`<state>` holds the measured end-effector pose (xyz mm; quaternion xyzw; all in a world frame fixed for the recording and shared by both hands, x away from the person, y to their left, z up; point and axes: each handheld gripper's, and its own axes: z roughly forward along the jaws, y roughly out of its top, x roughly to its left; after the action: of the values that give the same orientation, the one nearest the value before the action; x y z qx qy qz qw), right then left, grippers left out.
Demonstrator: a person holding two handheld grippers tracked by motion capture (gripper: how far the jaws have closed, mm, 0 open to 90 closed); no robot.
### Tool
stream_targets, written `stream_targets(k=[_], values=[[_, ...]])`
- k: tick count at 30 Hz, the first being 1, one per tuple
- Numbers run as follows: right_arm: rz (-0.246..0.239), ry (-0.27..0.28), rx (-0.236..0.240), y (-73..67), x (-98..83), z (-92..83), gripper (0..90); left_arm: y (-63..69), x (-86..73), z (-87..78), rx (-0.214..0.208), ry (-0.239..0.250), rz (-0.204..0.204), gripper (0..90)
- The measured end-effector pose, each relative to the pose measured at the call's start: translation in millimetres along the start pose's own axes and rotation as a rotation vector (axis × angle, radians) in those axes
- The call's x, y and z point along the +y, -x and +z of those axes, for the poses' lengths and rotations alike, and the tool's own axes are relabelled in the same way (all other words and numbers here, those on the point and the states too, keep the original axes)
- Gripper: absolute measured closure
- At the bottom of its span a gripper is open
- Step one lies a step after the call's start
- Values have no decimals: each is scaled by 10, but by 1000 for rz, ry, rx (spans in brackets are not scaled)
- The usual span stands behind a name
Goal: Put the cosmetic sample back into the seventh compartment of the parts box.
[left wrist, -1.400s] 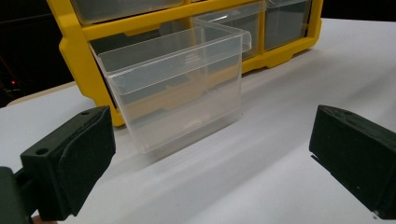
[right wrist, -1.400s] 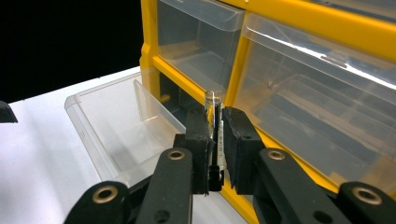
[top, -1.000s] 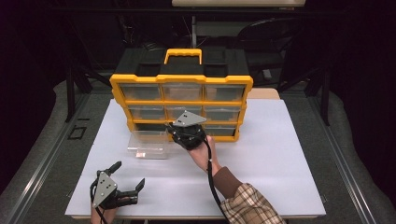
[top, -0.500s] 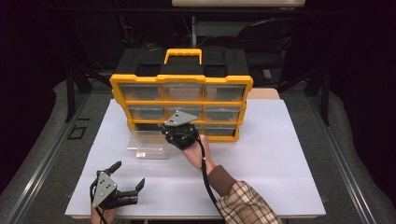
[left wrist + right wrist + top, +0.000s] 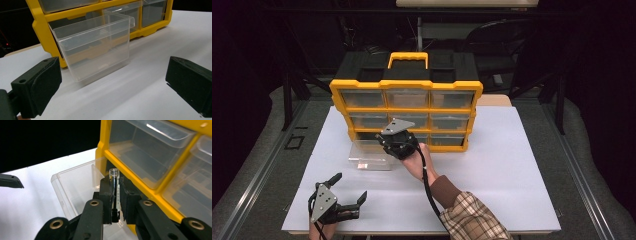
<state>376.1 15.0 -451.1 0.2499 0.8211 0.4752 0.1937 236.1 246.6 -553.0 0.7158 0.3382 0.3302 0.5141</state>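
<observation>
White table (image 5: 512,170) in a dark room, yellow drawer organizer (image 5: 406,90) at its back edge. Right gripper (image 5: 115,195) — nudged leftward — jaws clamped on clear drawer (image 5: 371,156) wall. Left gripper (image 5: 348,192) unmoved near front-left corner, jaws wide, empty.

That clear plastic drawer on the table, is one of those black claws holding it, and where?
Yes. The right gripper is shut on the clear plastic drawer, pinching its thin side wall at the rim. The left gripper is open, holding nothing.

Clear plastic drawer (image 5: 371,156) stands upright on the table, seemingly pulled out before the yellow organizer (image 5: 406,116).
</observation>
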Motion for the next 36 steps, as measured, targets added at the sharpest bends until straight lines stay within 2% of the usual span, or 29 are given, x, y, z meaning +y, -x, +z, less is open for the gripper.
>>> stream_targets(k=[21, 32, 36], values=[[-14, -120, 64, -52, 74, 206, 807, -2, 0, 0, -1, 1, -1, 2], [-23, -207, 100, -86, 73, 325, 807, -2, 0, 0, -2, 2, -5, 2], [-25, -217, 105, -95, 78, 347, 806, -3, 0, 0, -2, 3, -5, 2]])
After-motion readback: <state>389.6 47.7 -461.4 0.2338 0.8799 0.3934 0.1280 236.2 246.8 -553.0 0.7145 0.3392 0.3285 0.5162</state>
